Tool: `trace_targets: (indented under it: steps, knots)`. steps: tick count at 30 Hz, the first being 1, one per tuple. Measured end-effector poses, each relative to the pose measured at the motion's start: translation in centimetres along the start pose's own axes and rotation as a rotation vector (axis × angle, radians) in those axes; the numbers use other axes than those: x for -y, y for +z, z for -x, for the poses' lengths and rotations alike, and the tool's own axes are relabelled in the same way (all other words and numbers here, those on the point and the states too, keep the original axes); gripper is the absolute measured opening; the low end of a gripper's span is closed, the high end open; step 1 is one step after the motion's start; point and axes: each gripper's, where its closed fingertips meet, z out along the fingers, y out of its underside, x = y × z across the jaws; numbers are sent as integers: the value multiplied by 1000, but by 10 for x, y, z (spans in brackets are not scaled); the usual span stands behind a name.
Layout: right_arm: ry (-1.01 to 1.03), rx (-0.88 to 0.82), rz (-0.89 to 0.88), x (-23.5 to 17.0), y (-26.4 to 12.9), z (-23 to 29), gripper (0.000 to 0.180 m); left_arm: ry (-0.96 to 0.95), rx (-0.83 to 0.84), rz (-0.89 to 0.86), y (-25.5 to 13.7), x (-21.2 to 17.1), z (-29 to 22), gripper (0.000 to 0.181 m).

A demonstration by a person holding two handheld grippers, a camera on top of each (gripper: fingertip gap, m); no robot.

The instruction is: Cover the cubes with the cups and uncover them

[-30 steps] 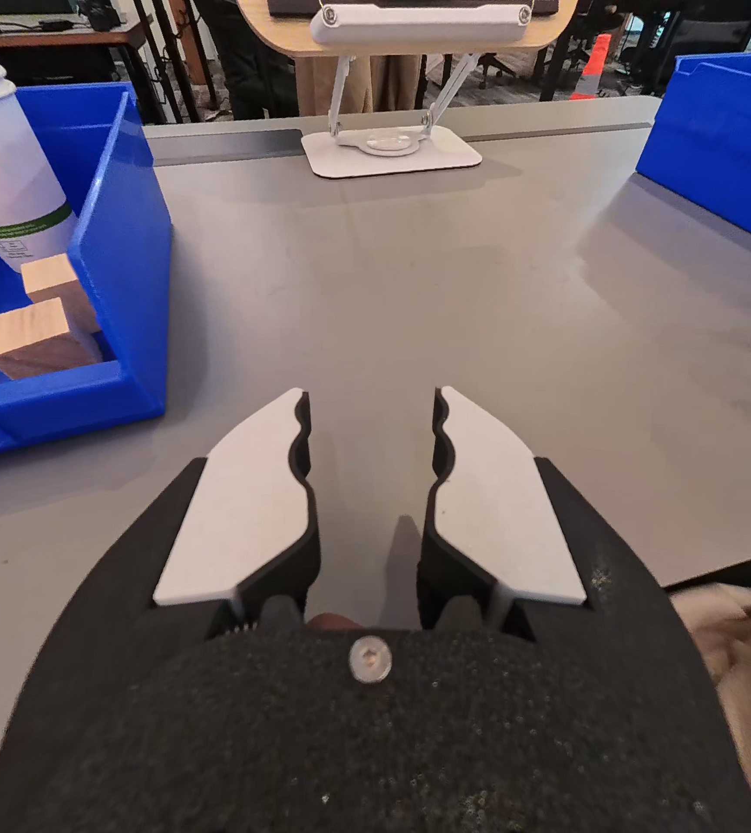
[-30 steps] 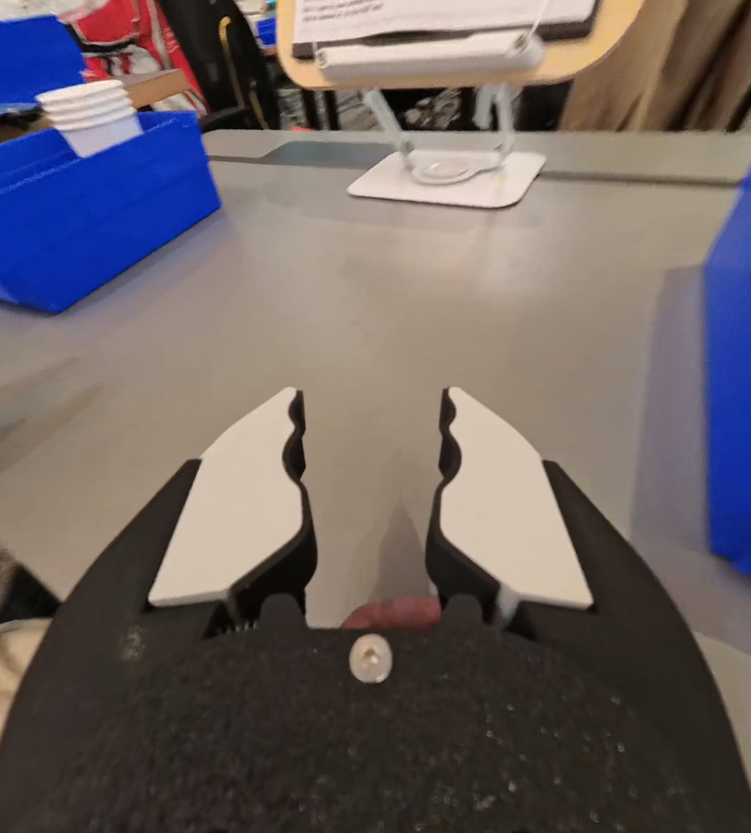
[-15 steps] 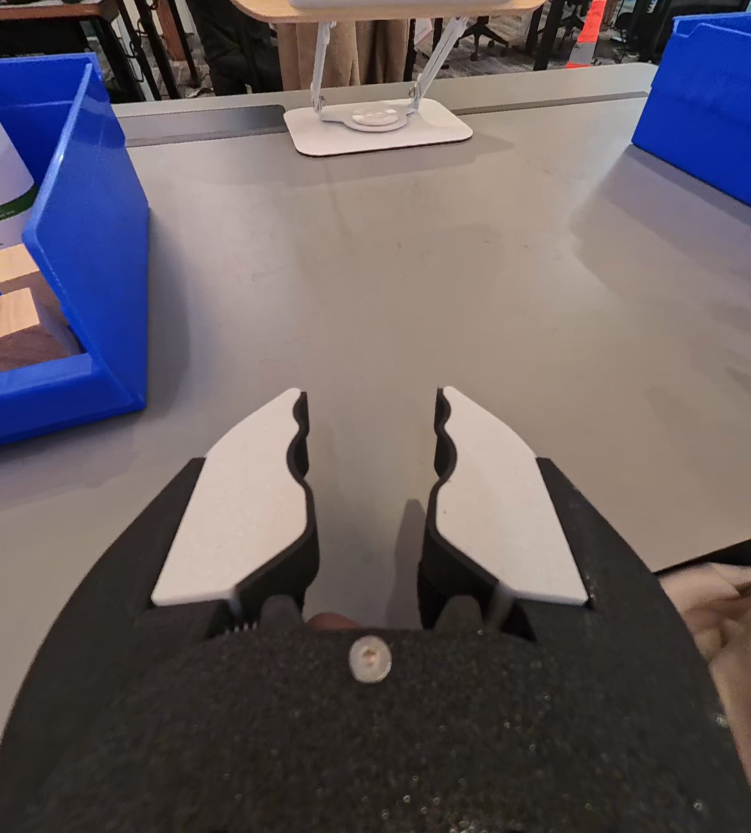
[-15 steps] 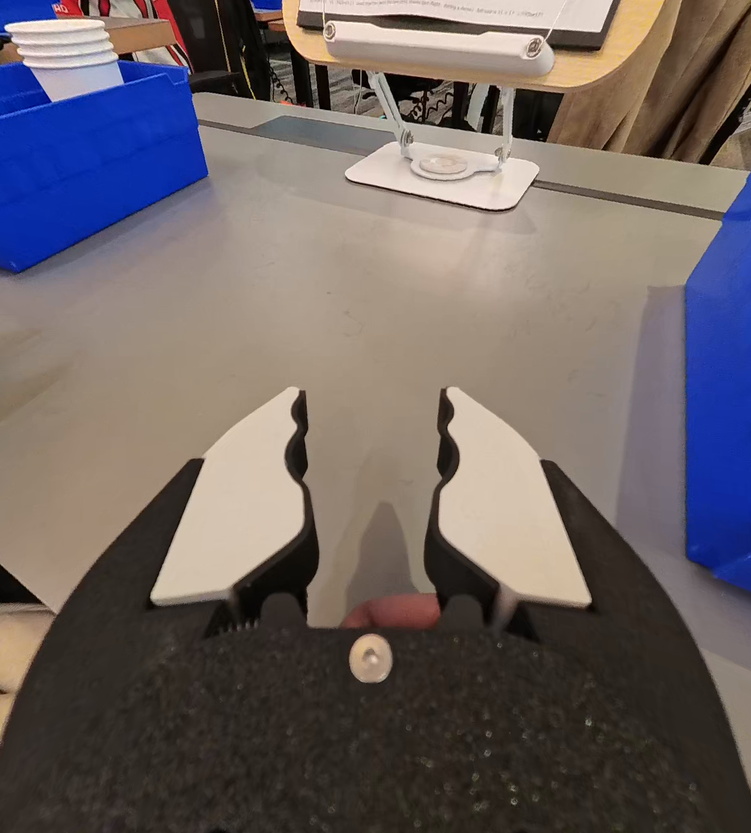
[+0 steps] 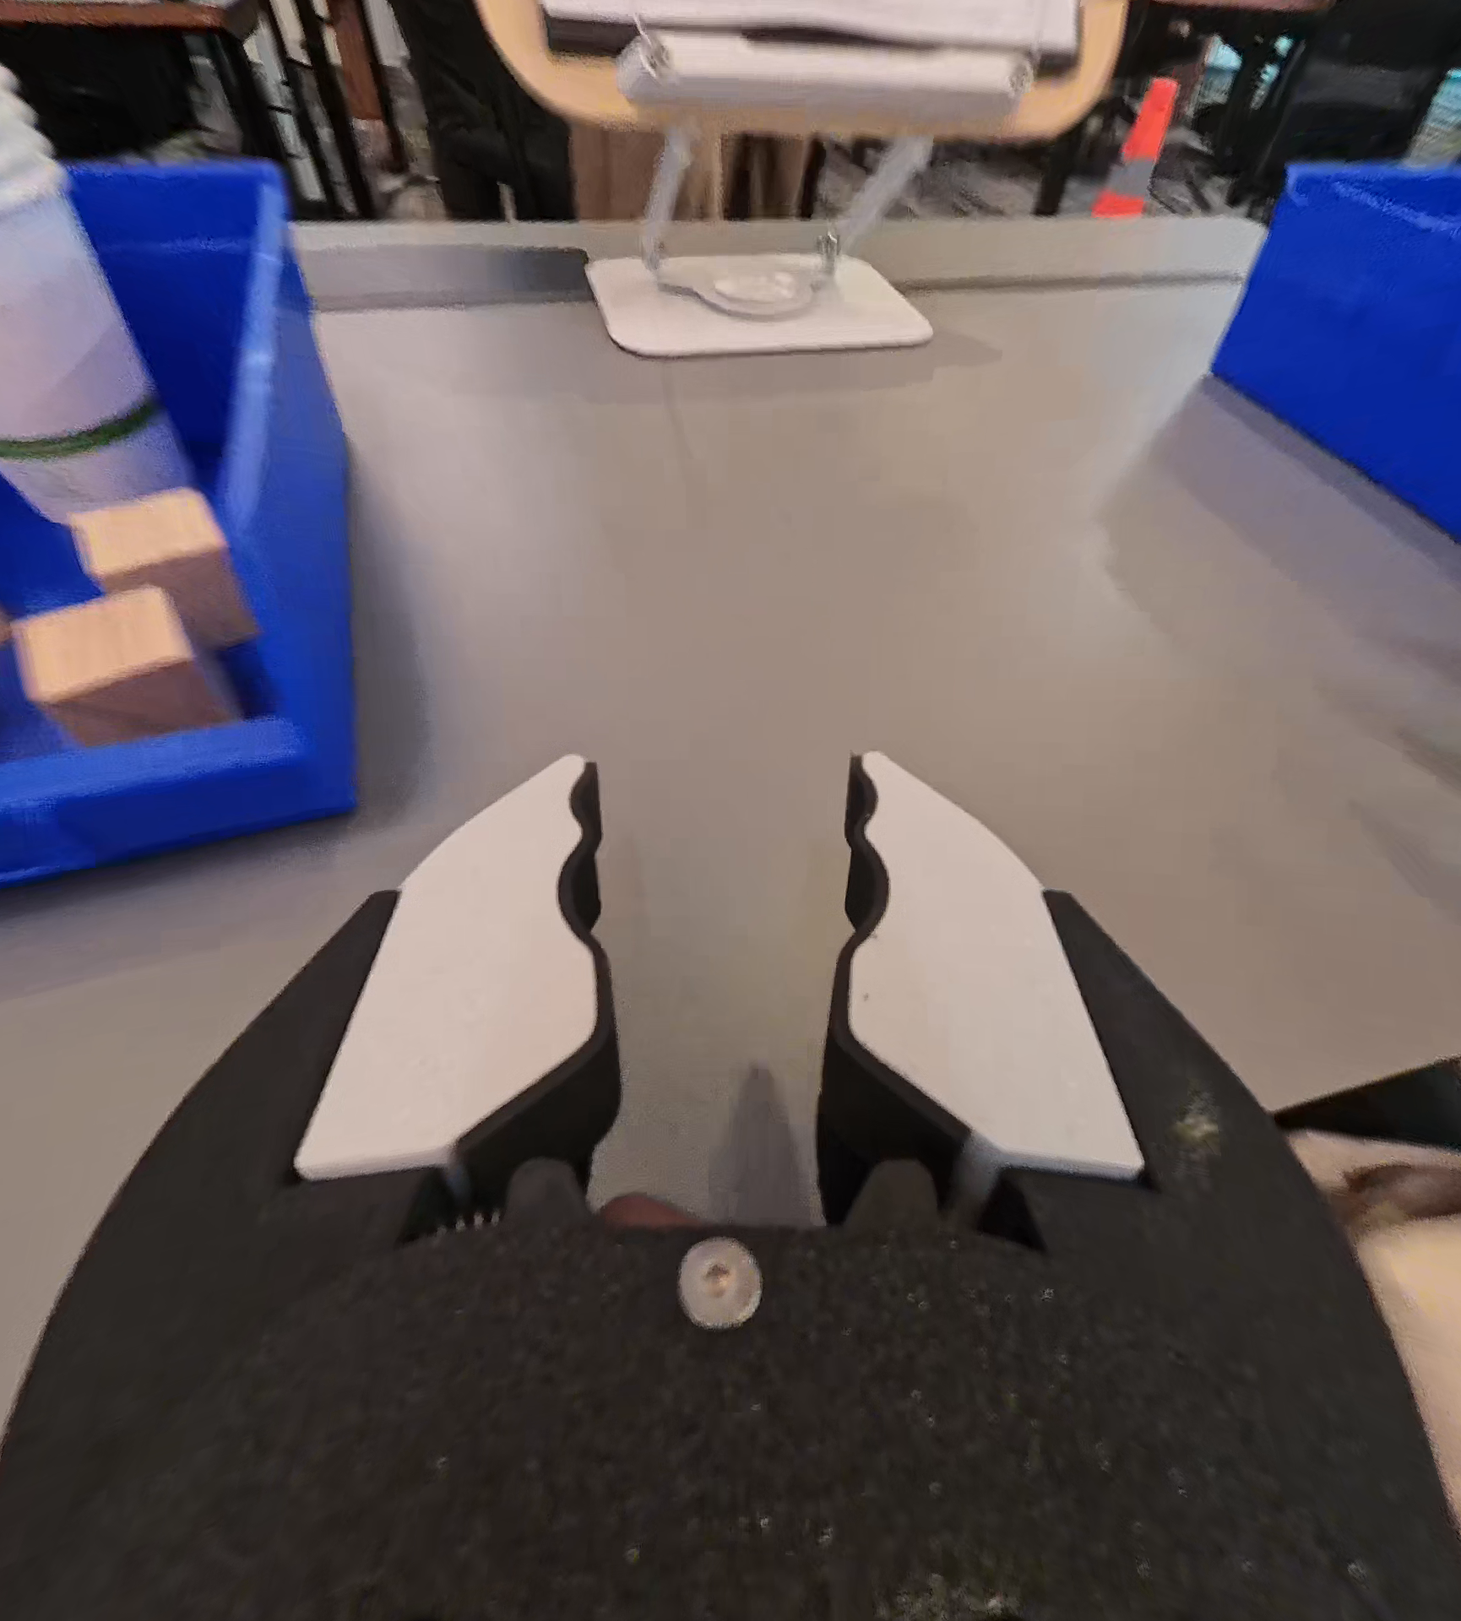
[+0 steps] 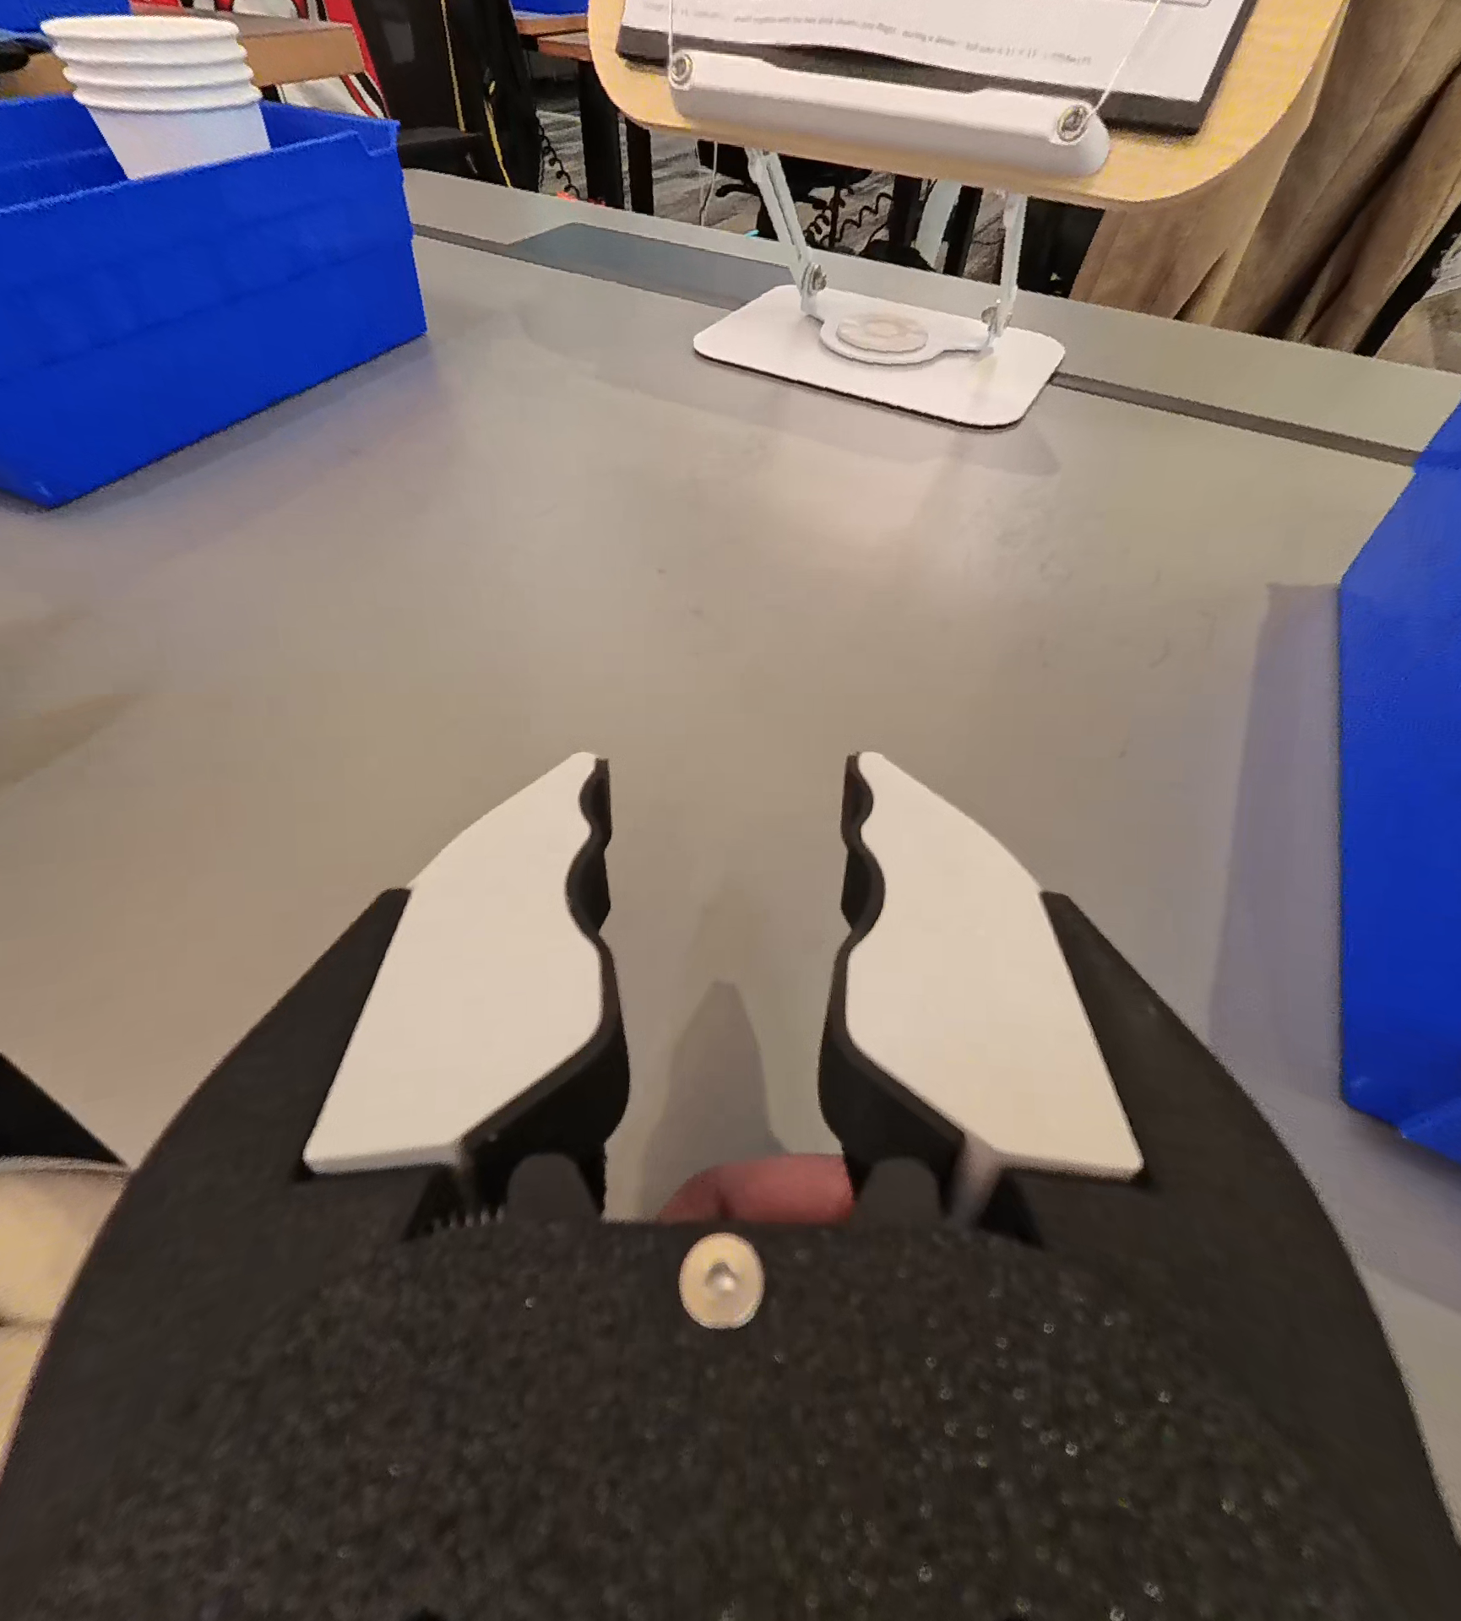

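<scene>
Several wooden cubes [image 5: 117,653] lie in a blue bin [image 5: 288,561] at the left of the grey table, beside a stack of white paper cups [image 5: 16,289] standing in the same bin. The cup stack also shows in the right wrist view [image 6: 165,96], in the blue bin [image 6: 157,289] at far left. My left gripper [image 5: 723,772] is open and empty over the bare table, to the right of the bin. My right gripper [image 6: 727,772] is open and empty above the table's middle.
A white stand base [image 6: 880,355] holding a wooden board with a paper sheet sits at the table's far edge, also in the left wrist view [image 5: 758,303]. A second blue bin [image 6: 1455,789] stands at the right, shown too in the left wrist view [image 5: 1394,342].
The left wrist view has shifted toward the left bin, so the cubes and cup stack sit larger in frame. The right gripper has moved forward slightly. Both stay open.
</scene>
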Motion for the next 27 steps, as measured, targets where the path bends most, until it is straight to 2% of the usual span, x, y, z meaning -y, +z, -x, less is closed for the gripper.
trace_targets:
  steps: [6, 10, 16, 18, 22, 27]
  knots:
    - [-32, -6, 5, -3, -3, -5, 49, -72, 106, 166, -18, 65, 83, 60]
    - [-6, 16, -1, -3, -6, -7, 48, -113, 216, 280, 7, 86, 145, 62]
    - [2, 6, -15, 1, -10, -14, 46, -173, 257, 425, 51, 97, 201, 60]
    - [5, 4, -17, 1, -10, -16, 45, -152, 270, 516, 56, 89, 216, 58]
    - [-3, 10, -3, -1, -9, -15, 45, 65, 249, 773, 51, 58, 236, 54]
    - [-21, 11, 0, -1, -9, -12, 44, 286, 129, 1055, 41, 9, 253, 54]
